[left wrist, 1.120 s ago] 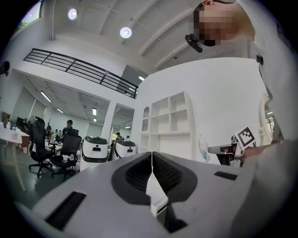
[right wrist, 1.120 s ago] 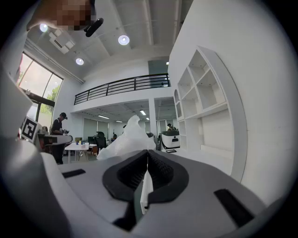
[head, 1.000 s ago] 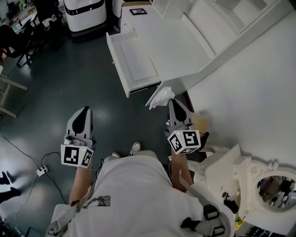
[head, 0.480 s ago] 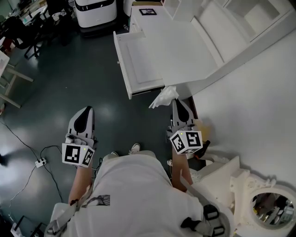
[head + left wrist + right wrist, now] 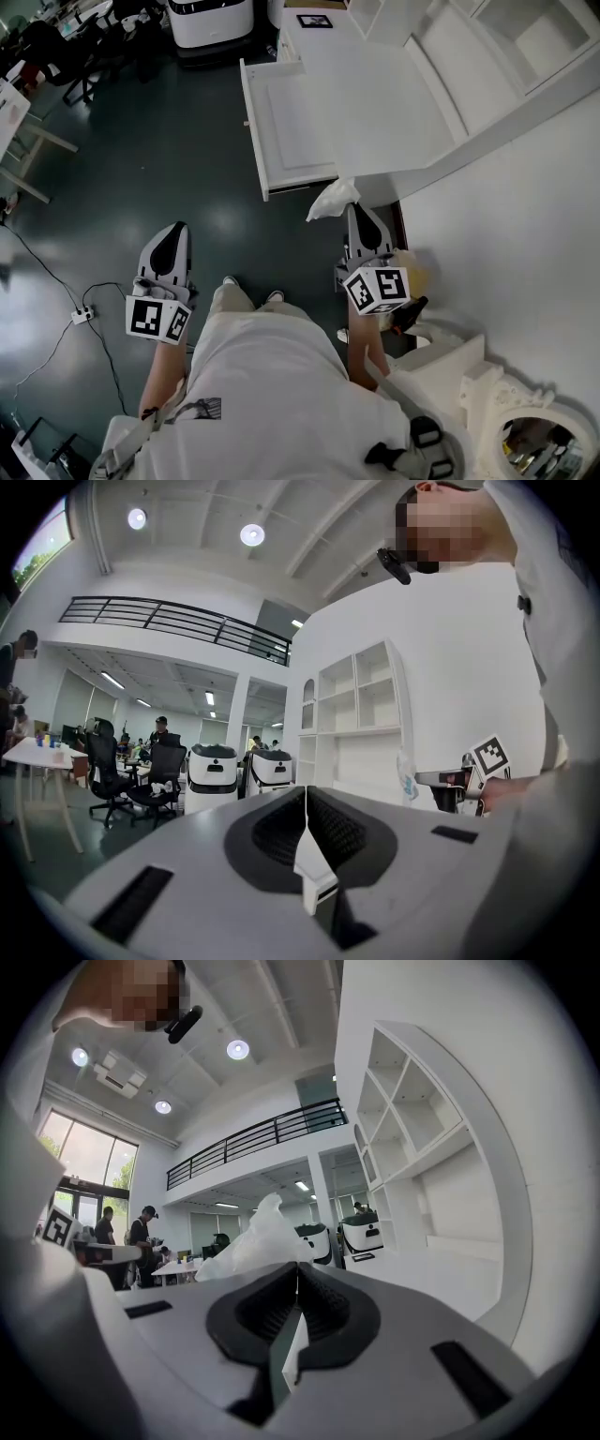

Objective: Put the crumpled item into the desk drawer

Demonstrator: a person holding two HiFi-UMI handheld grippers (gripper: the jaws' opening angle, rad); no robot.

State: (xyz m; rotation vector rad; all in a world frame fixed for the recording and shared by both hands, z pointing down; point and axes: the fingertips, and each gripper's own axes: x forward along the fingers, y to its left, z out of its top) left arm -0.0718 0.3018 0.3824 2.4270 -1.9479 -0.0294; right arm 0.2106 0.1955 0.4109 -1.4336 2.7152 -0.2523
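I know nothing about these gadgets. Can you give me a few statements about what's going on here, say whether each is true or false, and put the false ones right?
1. The right gripper is shut on a white crumpled paper wad. True.
2. The left gripper is also carrying something. False: its jaws are together with nothing between them.
3. The white desk drawer is pulled open. True.
4. The wad already lies inside the drawer. False: it is pinched in the right gripper's jaws, outside the drawer and near its front corner.
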